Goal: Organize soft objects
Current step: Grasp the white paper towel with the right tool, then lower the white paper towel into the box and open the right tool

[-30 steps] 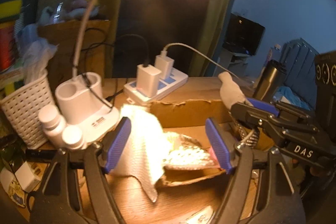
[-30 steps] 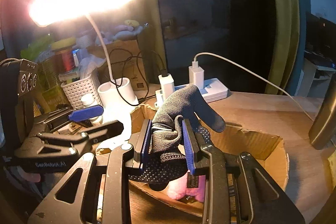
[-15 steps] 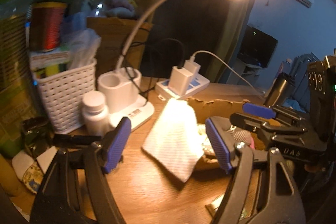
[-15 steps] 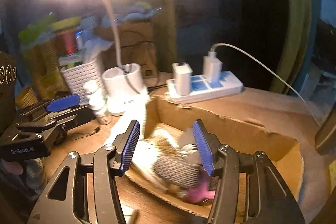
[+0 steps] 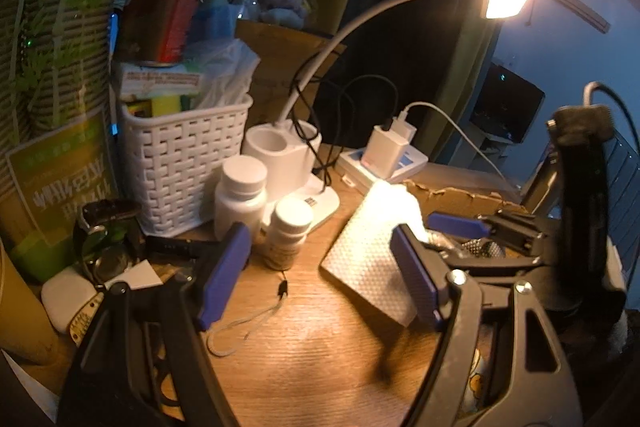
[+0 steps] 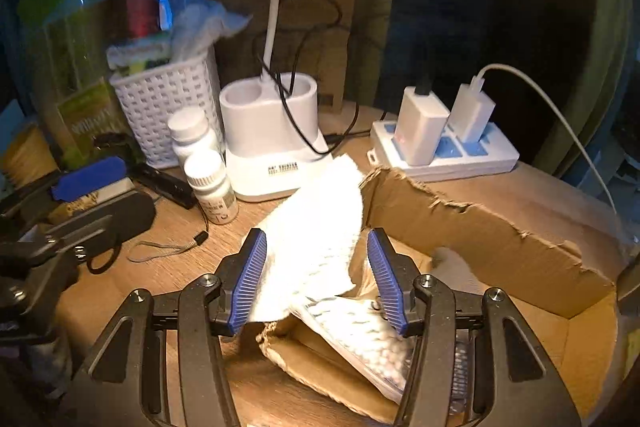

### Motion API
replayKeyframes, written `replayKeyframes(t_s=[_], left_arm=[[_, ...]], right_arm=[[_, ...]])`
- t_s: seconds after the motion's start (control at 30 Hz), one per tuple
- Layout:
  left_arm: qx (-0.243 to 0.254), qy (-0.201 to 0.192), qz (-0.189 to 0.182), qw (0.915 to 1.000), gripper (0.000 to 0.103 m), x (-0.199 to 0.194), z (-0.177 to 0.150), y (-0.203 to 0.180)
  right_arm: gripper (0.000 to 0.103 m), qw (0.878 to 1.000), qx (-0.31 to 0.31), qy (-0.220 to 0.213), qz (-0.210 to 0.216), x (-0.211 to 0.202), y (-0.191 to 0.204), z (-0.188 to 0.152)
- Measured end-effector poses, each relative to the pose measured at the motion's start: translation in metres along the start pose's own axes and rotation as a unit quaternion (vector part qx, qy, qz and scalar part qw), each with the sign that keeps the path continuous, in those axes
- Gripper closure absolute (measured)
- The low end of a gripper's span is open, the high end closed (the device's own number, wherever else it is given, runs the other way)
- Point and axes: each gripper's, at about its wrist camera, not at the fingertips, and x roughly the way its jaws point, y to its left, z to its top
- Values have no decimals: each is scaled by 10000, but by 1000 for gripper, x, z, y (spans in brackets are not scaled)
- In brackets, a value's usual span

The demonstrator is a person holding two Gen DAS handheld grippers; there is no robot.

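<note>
Right gripper has just been opening; jaws now apart, straddling the white cloth draped over the cardboard box rim, pads not pressing. Left gripper apart, empty, beside the box. Best move: clamp the cloth mid-fold, lift clear of the rim, drop it inside the box.

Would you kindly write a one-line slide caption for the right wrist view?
Open right claw over a white cloth draped across the torn cardboard box rim.
</note>
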Motion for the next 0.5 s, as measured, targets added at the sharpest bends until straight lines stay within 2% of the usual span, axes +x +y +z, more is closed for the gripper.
replayKeyframes(t_s=[0.07,0.1,0.13,0.37,0.5], left_arm=[[1,12,-25,10000,28,2,-1,0],[-5,21,-29,10000,28,2,-1,1],[-11,32,-34,10000,28,3,-2,1],[-11,54,-34,10000,28,6,-3,1],[33,9,-23,10000,28,4,-2,-1]], right_arm=[[58,9999,-10,107,-25,7,2,-1],[72,9999,-13,126,-23,9,3,-1],[77,9999,-26,143,-12,11,4,-2],[86,9999,-80,90,-110,8,7,-2],[95,9999,-38,-32,-125,-4,7,1]])
